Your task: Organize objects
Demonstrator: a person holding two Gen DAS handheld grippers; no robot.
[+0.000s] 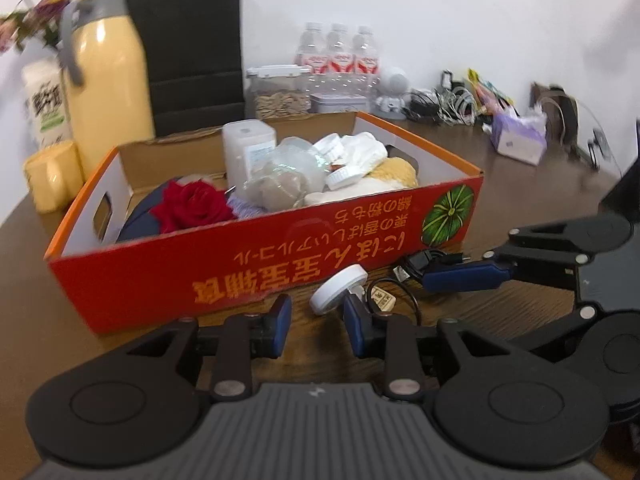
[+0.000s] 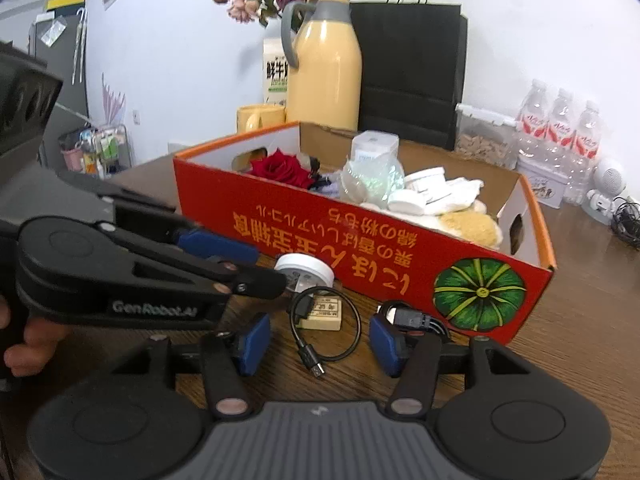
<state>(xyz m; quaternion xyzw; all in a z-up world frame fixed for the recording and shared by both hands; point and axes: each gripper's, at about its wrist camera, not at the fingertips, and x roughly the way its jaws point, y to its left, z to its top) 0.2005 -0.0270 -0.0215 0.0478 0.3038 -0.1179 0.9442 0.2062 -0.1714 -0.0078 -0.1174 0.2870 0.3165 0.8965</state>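
My left gripper point(image 1: 318, 324) stands open low over the wooden table, with only bare table between its pads. A white round lid point(image 1: 340, 288) leans just beyond its right pad; the lid point(image 2: 306, 270) also shows in the right wrist view, at the tip of the left gripper's blue finger point(image 2: 216, 246). My right gripper point(image 2: 320, 344) is open, and a short black USB cable point(image 2: 332, 356) lies looped on the table between its pads, untouched. A small tan tag point(image 2: 324, 314) lies inside the loop. A coiled black cable point(image 2: 416, 316) rests by the right pad. Behind stands the red cardboard box point(image 2: 360, 232).
The box point(image 1: 240, 264) holds a red rose point(image 1: 192, 204), white containers and a plastic bag. Behind it stand a yellow thermos point(image 2: 324, 72), a yellow mug point(image 2: 260, 118), a black paper bag point(image 2: 412, 60) and water bottles point(image 2: 560, 128). A tissue pack point(image 1: 518, 136) lies far right.
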